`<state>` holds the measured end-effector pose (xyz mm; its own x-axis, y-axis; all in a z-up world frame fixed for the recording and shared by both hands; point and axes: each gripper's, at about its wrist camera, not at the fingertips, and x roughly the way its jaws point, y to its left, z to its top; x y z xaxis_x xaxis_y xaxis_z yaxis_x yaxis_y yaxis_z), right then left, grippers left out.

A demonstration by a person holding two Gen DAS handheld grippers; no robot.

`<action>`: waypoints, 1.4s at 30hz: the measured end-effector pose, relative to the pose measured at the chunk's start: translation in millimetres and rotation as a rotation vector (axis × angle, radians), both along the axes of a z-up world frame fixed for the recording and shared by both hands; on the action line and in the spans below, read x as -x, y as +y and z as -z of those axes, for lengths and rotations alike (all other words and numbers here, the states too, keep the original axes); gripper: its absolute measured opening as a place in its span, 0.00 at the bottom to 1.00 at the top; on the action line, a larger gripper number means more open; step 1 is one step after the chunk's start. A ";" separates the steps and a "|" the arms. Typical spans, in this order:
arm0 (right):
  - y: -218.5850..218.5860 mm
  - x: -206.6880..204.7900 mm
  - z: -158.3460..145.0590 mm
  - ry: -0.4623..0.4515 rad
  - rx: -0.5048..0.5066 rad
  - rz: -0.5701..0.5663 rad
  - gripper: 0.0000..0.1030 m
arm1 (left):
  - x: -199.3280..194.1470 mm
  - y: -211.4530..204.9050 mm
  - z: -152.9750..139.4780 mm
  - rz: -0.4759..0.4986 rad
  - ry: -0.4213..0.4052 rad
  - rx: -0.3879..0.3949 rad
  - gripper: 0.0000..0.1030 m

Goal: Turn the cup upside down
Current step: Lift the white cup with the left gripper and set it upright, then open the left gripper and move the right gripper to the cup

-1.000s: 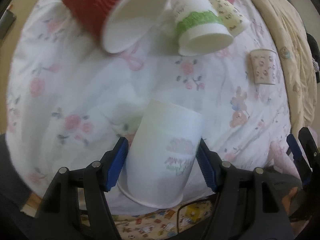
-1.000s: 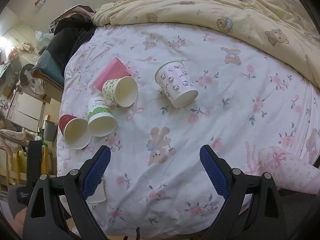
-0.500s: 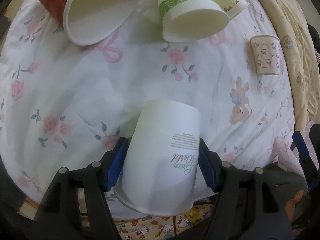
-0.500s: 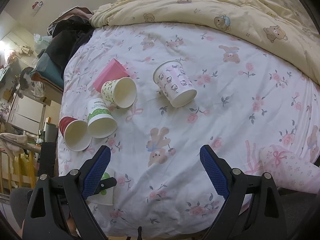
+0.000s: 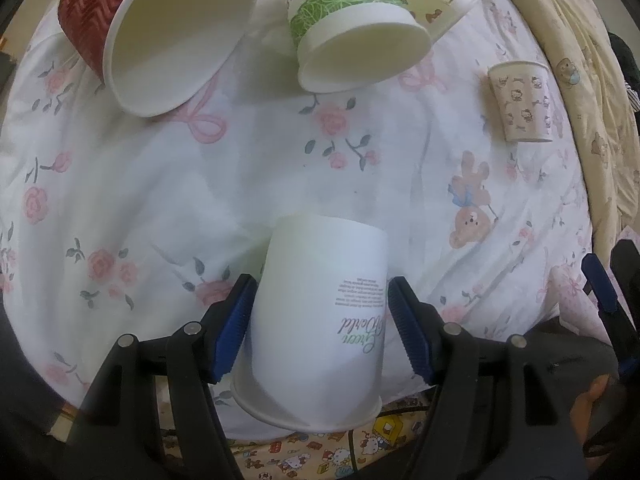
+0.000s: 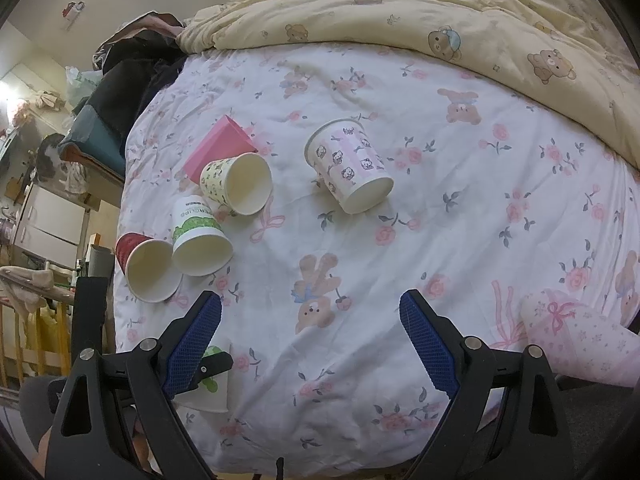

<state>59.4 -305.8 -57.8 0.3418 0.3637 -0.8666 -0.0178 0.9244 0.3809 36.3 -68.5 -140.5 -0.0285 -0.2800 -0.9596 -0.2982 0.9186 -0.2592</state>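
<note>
In our left view, the left claw (image 5: 320, 320) squeezes the white paper cup (image 5: 320, 304) from both sides with its bumpy blue pads (image 5: 236, 324). The cup's closed bottom points away from us and its open rim is near us, so the words on it read upside down. A moment ago the cup leaned more and the red cup (image 5: 160, 32) and the green-leaf cup (image 5: 352, 40) looked smaller. Now they look bigger, so we have moved closer to the bed sheet (image 5: 200, 184). We think the turn is nearly done and the cup only needs setting down on its rim. The sheet is soft and wrinkly, so the light cup could tip.

In our right view, the right claw (image 6: 312, 344) is wide apart and holds nothing. It has hardly moved. The white cup (image 6: 212, 388) peeks out low on the left. The kitty cup (image 6: 348, 172) lies on its side. The pink box (image 6: 220, 148) is flat and square.
</note>
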 end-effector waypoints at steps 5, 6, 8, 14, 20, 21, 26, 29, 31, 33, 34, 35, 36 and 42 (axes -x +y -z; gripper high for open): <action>-2.3 0.7 -1.4 -0.011 -0.002 0.001 0.90 | -5.1 -7.3 -5.2 0.028 -0.026 -0.025 0.90; -3.3 0.5 -1.5 -0.011 -0.005 0.004 0.90 | -5.9 -8.7 -8.3 0.043 -0.033 -0.030 0.90; -4.6 0.5 -1.6 -0.010 -0.010 0.008 0.90 | -7.3 -10.9 -17.4 0.056 -0.055 -0.045 0.90; -5.3 1.4 -2.8 -0.013 -0.013 0.007 0.90 | -8.6 -9.6 -63.5 0.100 -0.176 -0.101 0.90; -5.7 1.5 -3.4 -0.013 -0.006 0.008 0.90 | 0.4 6.3 -103.8 0.110 -0.273 -0.116 0.90; -6.0 1.5 -3.4 -0.012 -0.003 0.008 0.90 | 1.6 8.6 -107.5 0.111 -0.284 -0.124 0.90; -4.5 1.8 -2.3 -0.008 0.006 0.003 0.90 | 12.4 29.4 -116.4 0.066 -0.336 -0.158 0.90; 0.4 1.6 -1.3 -0.008 0.014 -0.010 0.90 | 17.2 41.0 -112.5 0.046 -0.351 -0.175 0.90; 5.6 1.1 0.7 -0.004 0.025 -0.022 0.90 | 20.7 49.4 -108.7 0.043 -0.354 -0.184 0.90; 10.5 0.3 2.5 0.003 0.028 -0.027 0.90 | 24.6 56.4 -104.3 0.044 -0.352 -0.205 0.90; 12.9 0.1 2.8 0.004 0.028 -0.027 0.90 | 25.2 60.9 -99.6 0.050 -0.348 -0.226 0.90; 15.4 0.0 2.8 0.005 0.026 -0.028 0.90 | 25.6 63.4 -96.6 0.053 -0.343 -0.236 0.90; 18.2 -0.2 2.7 0.004 0.024 -0.031 0.90 | 26.0 66.4 -93.1 0.052 -0.338 -0.242 0.90; 33.5 -1.4 5.8 -0.010 0.066 -0.071 0.90 | 27.5 81.1 -78.7 0.007 -0.333 -0.246 0.90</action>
<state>60.8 -272.3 -63.6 0.3258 0.3298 -0.8860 -0.0873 0.9437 0.3192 8.8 12.6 -61.8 0.2942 -0.0419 -0.9548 -0.2290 0.9669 -0.1129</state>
